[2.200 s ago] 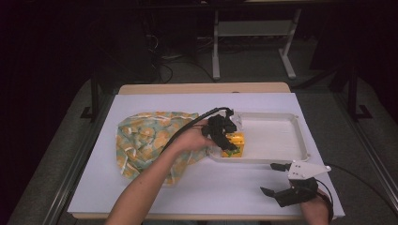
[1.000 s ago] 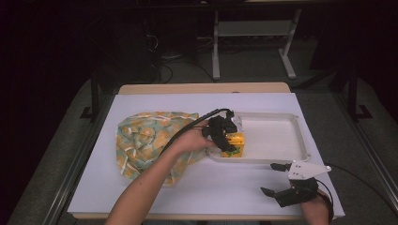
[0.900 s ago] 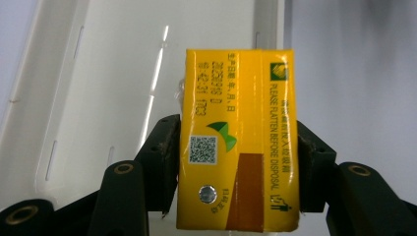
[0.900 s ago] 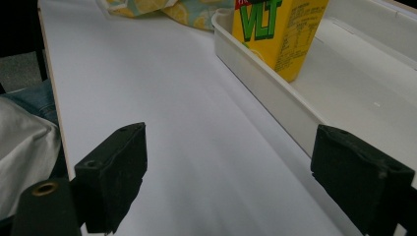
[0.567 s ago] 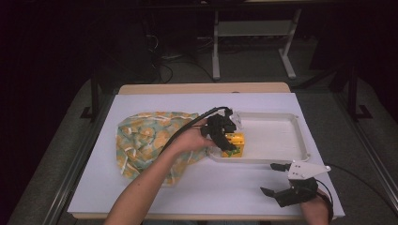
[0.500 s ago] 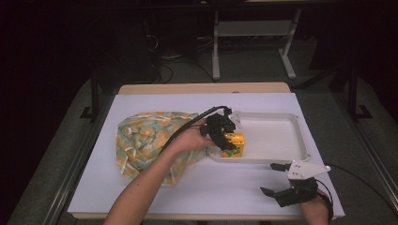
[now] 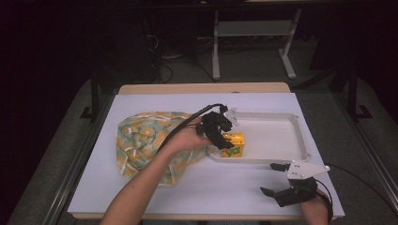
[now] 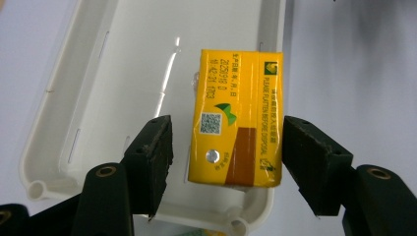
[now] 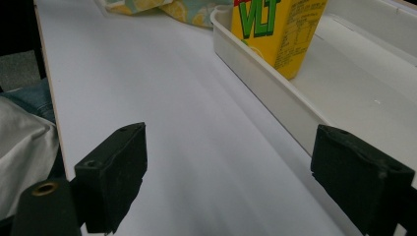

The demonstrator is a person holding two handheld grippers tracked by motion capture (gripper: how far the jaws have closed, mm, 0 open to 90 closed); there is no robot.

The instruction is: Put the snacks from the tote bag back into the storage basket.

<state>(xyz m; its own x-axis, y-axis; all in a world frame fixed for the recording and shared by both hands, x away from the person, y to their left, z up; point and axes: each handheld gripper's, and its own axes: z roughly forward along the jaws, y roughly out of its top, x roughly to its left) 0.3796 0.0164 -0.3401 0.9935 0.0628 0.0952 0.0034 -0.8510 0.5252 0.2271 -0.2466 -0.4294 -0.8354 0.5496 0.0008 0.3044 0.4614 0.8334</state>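
Where the high view looks down on the white table, the left gripper hangs over a yellow juice carton standing in the near left corner of a white tray. A lemon-print cloth bag lies just left of the tray. The right gripper rests near the table's front edge, jaws wide.

In the left gripper view, the carton is seen top-down, its long side running away from the camera. The jaws straddle it, apart from both sides, holding nothing. Its top reads "PLEASE FLATTEN BEFORE DISPOSAL", beside a QR code.

In the right gripper view, the carton stands upright against the tray wall, lettered "VLT" in green.
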